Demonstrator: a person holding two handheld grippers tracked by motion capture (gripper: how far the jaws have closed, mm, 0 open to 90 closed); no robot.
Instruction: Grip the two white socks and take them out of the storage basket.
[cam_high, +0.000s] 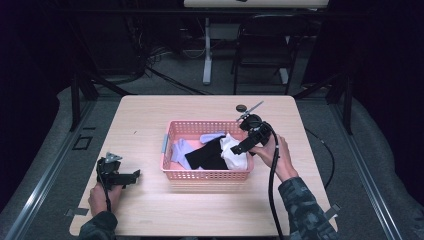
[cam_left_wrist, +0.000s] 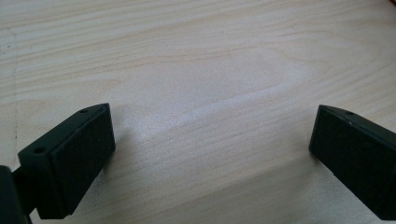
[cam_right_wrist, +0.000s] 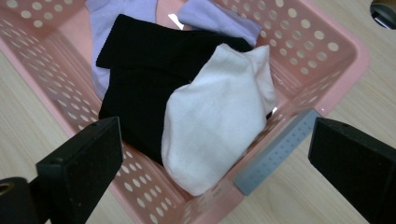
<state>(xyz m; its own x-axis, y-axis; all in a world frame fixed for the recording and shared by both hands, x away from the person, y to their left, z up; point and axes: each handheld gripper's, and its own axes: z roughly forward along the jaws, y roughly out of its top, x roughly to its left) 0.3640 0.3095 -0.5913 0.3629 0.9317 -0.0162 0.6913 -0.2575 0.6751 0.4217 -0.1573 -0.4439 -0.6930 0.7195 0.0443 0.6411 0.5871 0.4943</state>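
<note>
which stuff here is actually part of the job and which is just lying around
In the job:
- pink perforated plastic basket
- white fabric sock
- black fabric sock
- lilac fabric socks
- right gripper, open over the basket
- left gripper, open, over bare table

Lying about:
- small dark round object on the light wooden table
- black folding chair behind

Open room above the white sock (cam_right_wrist: 219, 116), pink basket (cam_right_wrist: 345, 56) walls all around.

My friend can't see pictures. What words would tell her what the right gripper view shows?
A white cotton sock lies on top of a black sock and lilac socks inside a pink perforated plastic basket on a pale wooden table. The right tongs hang open just above it, holding nothing.
</note>
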